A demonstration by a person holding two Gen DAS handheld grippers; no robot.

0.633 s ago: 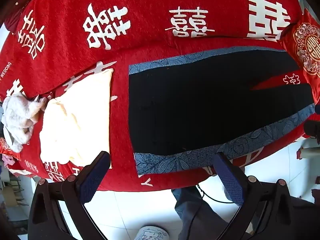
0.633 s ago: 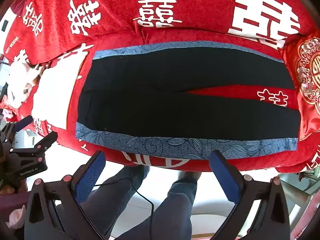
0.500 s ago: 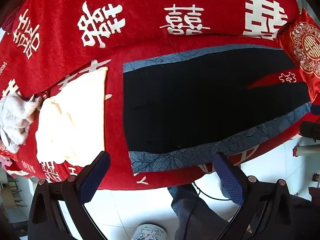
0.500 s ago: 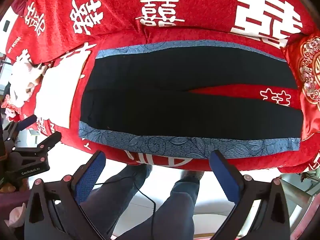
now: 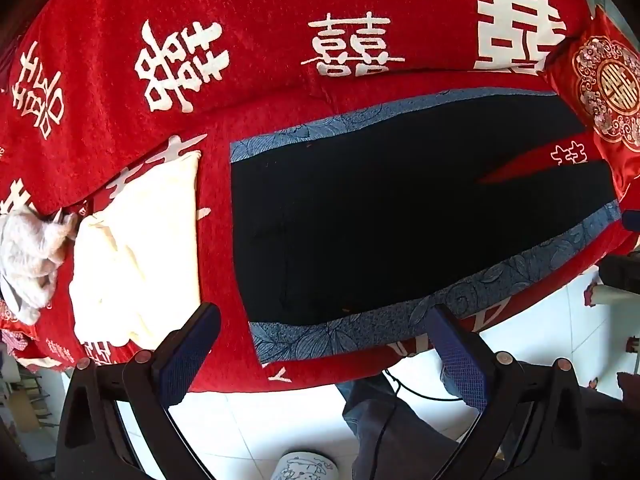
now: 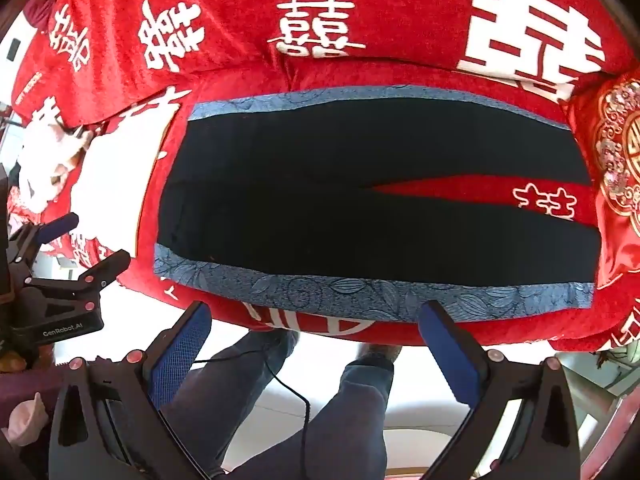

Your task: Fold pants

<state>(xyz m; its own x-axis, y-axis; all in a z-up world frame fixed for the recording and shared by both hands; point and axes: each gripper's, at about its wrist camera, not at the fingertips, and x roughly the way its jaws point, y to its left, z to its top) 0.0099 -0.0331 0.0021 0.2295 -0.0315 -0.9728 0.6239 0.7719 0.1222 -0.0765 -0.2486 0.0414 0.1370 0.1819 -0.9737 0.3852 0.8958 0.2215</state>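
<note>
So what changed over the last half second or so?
In the left gripper's view the pants drift slightly left; the right gripper's view barely shifts. Nothing gripped or released: both grippers stay open and empty, pants flat on the red cover.

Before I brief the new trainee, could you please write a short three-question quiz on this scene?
1. True or false: the black pants lie spread flat, legs apart at one end.
2. What lies on the red bedspread beside the waistband end? A) a cream folded cloth B) a shoe C) a book
3. What does the left tool hold?

Key: 1 true. 2 A, the cream folded cloth. 3 nothing; like the right tool, it is open and off the pants.
</note>
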